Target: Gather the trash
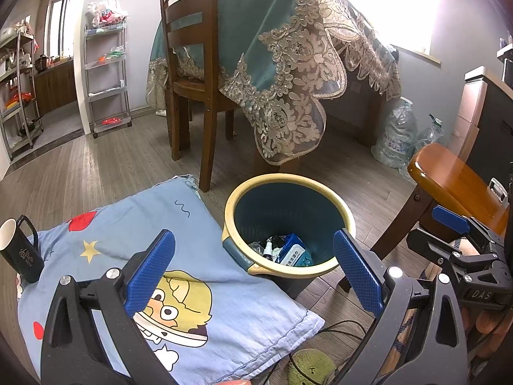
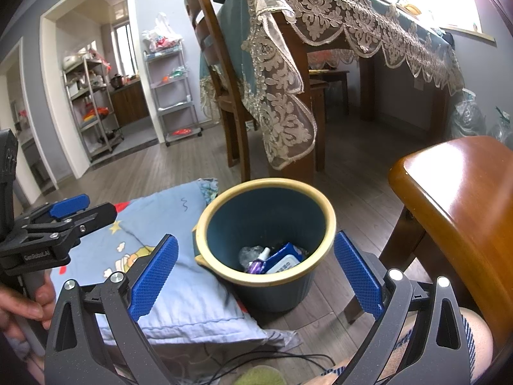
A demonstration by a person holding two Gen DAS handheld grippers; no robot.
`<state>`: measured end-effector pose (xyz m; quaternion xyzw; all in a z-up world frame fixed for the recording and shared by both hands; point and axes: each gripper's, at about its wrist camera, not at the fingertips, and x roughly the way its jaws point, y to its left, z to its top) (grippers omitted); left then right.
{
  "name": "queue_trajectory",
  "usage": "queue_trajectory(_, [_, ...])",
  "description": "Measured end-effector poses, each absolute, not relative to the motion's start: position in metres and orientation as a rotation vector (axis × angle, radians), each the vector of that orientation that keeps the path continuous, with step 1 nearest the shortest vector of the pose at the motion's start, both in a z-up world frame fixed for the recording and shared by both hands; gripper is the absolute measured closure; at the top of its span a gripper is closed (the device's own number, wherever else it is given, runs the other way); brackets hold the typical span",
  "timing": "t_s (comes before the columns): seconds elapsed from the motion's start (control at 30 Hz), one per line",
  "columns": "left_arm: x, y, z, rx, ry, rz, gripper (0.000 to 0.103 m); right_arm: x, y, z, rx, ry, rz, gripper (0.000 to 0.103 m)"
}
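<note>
Over the bin [image 1: 288,224] we hold both tools, and both are empty: left tool [image 1: 253,272] has its blue pads spread wide with nothing between, right tool [image 2: 255,276] is the same, pads wide apart. The bin sits on the wood floor just beside a pillow [image 1: 166,256], between that and a stool [image 2: 458,199].

Step, as we judge it: between drops. Trash already lies at the bottom of the bin, and neither tool carries anything, so we read this as looking for the next piece. No loose trash shows clearly on the floor in either view; the next move calls for turning the tools away from the bin to search, then closing on one item and bringing it over the rim.

Counts:
- bins: one
- items in bin: a blue wipes pack [image 2: 283,258], a small bottle [image 2: 259,261], a clear crumpled wrapper [image 2: 250,253]; maybe more, we cannot tell
- mugs: one black mug [image 1: 21,250], standing on the pillow edge, likely not trash
- pillows: one
- chairs: one at the covered counter [image 1: 256,48], plus the stool
- big water jugs [image 1: 397,134]: two by the wall
- green soft thing [image 1: 307,365] near a cable at the bottom edge: one, unclear what it is
</note>
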<state>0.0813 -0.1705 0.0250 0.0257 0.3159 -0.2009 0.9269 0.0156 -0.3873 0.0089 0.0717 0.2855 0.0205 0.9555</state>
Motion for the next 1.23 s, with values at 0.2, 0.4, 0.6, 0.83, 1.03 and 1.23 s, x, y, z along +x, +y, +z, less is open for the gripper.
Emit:
queue_trajectory(0.2, [0.081, -0.1709, 0.024, 0.055, 0.651, -0.419, 0.006, 0.0156, -0.387, 0.0089, 0.146, 0.58, 0.041, 0.006])
queue_trajectory(0.4, [0.0813, -0.1724, 0.024, 0.058, 0.651, -0.424, 0.006, 0.0158, -0.3869, 0.0087, 0.146, 0.58, 0.042, 0.006])
queue_trajectory(0.6, [0.0814, -0.1736, 0.0234, 0.059, 0.652, -0.428, 0.006, 0.0155, -0.3872, 0.0087, 0.146, 0.58, 0.042, 0.006])
queue_trajectory(0.83, [0.0779, -0.1744, 0.0234, 0.065, 0.63, -0.447, 0.006, 0.0156, -0.3871, 0.0089, 0.147, 0.579, 0.041, 0.006])
queue_trajectory(1.03, [0.0794, -0.1721, 0.0242, 0.06, 0.632, -0.445, 0.006, 0.0158, -0.3874, 0.0086, 0.146, 0.58, 0.041, 0.006])
queue_trajectory(1.23, [0.0823, -0.1667, 0.023, 0.053, 0.646, -0.425, 0.006, 0.0162, -0.3859, 0.008, 0.146, 0.58, 0.045, 0.006])
